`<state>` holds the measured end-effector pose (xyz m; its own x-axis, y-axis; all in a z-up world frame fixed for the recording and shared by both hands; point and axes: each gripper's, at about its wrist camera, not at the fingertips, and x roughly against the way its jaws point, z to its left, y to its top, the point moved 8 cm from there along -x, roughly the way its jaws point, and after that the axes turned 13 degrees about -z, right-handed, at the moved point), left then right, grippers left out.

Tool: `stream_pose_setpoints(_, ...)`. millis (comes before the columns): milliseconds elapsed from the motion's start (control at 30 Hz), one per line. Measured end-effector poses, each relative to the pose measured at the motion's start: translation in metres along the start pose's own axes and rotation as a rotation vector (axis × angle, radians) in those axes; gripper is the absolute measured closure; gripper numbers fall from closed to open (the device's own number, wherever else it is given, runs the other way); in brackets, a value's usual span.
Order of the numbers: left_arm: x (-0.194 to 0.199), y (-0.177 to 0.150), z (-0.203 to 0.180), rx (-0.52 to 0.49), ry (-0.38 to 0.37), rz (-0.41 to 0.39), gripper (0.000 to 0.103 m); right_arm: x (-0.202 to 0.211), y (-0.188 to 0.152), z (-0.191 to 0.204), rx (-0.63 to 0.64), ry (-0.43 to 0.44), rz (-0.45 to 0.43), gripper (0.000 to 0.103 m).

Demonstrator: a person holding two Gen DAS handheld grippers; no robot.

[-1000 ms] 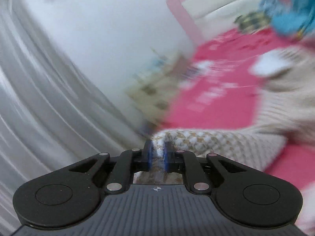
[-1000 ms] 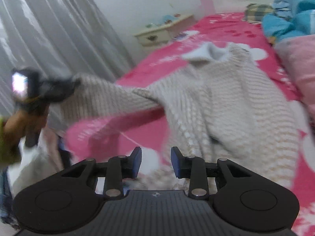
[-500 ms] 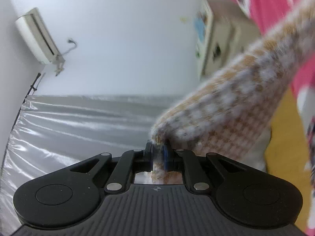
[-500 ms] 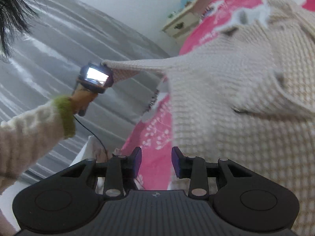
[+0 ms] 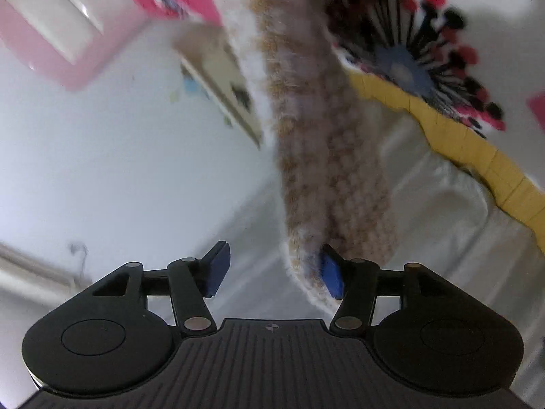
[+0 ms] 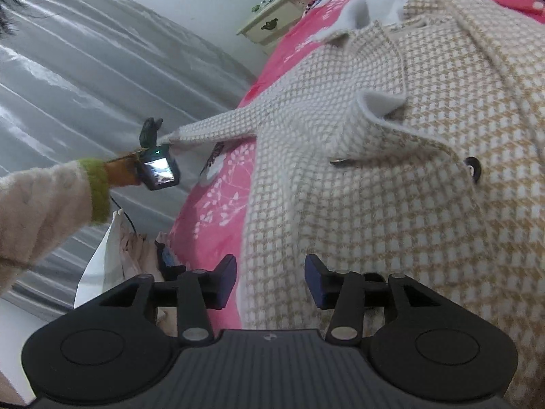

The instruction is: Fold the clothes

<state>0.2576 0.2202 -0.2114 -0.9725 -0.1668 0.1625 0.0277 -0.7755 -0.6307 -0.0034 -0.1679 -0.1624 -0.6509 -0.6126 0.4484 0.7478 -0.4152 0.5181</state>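
Note:
A cream-and-tan houndstooth jacket [image 6: 391, 204] lies spread on the pink bed sheet [image 6: 221, 197], with one sleeve [image 6: 211, 129] stretched out to the left. In the left wrist view that sleeve [image 5: 323, 156] ends at my left gripper [image 5: 272, 259]. Its jaws are opening: the cuff rests against the right pad [image 5: 332, 272] and the other pad stands apart. The right wrist view shows the left gripper [image 6: 151, 133] at the sleeve's tip. My right gripper [image 6: 270, 269] hovers over the jacket's near left edge with its jaws opening. The cloth lies below the gap, unpinched.
A grey curtain [image 6: 85, 68] hangs at the left and a cream nightstand [image 6: 272, 24] stands by the bed's far end. A person's cream sleeve with a green cuff [image 6: 41, 204] holds the left gripper. White bags [image 6: 102, 266] sit beside the bed.
The left gripper rolled over and sank, and its jaws came off the sleeve cuff that they pinched. The right gripper dropped closer to the jacket and its jaws widened.

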Motion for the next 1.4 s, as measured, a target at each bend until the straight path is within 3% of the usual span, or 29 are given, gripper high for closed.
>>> stream_pose_setpoints(133, 0.030, -0.017, 0.026, 0.086, -0.045, -0.039, 0.037, 0.011, -0.004, -0.001, -0.008, -0.014, -0.001, 0.053)
stream_pose_setpoints(267, 0.048, -0.032, 0.037, 0.084, -0.101, -0.080, 0.036, 0.026, -0.004, 0.000, -0.004, -0.030, -0.013, 0.052)
stream_pose_setpoints(367, 0.061, -0.038, 0.048, 0.157, -0.140, -0.105, 0.035, 0.038, -0.001, 0.000, 0.008, -0.050, -0.026, 0.052)
stream_pose_setpoints(400, 0.059, -0.038, 0.051, 0.241, -0.193, -0.105, 0.035, 0.040, -0.002, -0.001, 0.005, -0.054, -0.026, 0.052)
stream_pose_setpoints(467, 0.059, -0.042, 0.065, 0.500, -0.329, -0.063, 0.035, 0.043, -0.003, -0.004, -0.008, -0.064, -0.023, 0.052)
stream_pose_setpoints(533, 0.058, -0.055, 0.084, 0.813, -0.462, -0.004, 0.035, 0.044, -0.006, -0.006, -0.023, -0.071, -0.013, 0.050)
stream_pose_setpoints(633, 0.051, -0.086, 0.113, 1.295, -0.577, 0.055, 0.036, 0.042, -0.012, 0.000, -0.027, -0.066, -0.004, 0.050)
stream_pose_setpoints(667, 0.048, -0.100, 0.117, 1.415, -0.577, 0.079, 0.036, 0.042, -0.013, 0.003, -0.024, -0.063, -0.001, 0.050)
stream_pose_setpoints(733, 0.037, -0.136, 0.121, 1.596, -0.508, 0.182, 0.036, 0.042, -0.015, 0.008, -0.020, -0.056, 0.003, 0.050)
stream_pose_setpoints(800, 0.037, -0.168, 0.115, 1.707, -0.444, 0.309, 0.036, 0.043, -0.014, 0.010, -0.019, -0.052, 0.001, 0.050)
stream_pose_setpoints(867, 0.048, -0.175, 0.121, 1.771, -0.432, 0.340, 0.036, 0.046, -0.013, 0.012, -0.022, -0.048, -0.005, 0.050)
stream_pose_setpoints(967, 0.079, -0.153, 0.140, 1.859, -0.477, 0.207, 0.036, 0.051, -0.008, 0.009, -0.029, -0.046, -0.024, 0.050)
stream_pose_setpoints(1033, 0.111, -0.120, 0.148, 1.947, -0.570, 0.097, 0.036, 0.055, -0.006, 0.006, -0.024, -0.060, -0.036, 0.050)
stream_pose_setpoints(1100, 0.148, -0.082, 0.149, 2.029, -0.701, 0.008, 0.036, 0.061, -0.004, 0.001, -0.023, -0.078, -0.045, 0.050)
stream_pose_setpoints(1233, 0.227, 0.001, 0.117, 2.156, -1.024, -0.114, 0.036, 0.071, -0.002, -0.008, -0.021, -0.114, -0.057, 0.050)
stream_pose_setpoints(1300, 0.254, 0.036, 0.089, 2.200, -1.178, -0.128, 0.036, 0.075, -0.003, -0.012, -0.018, -0.133, -0.058, 0.050)
stream_pose_setpoints(1400, 0.282, 0.078, 0.043, 2.236, -1.268, -0.068, 0.036, 0.078, -0.005, -0.016, -0.010, -0.163, -0.051, 0.050)
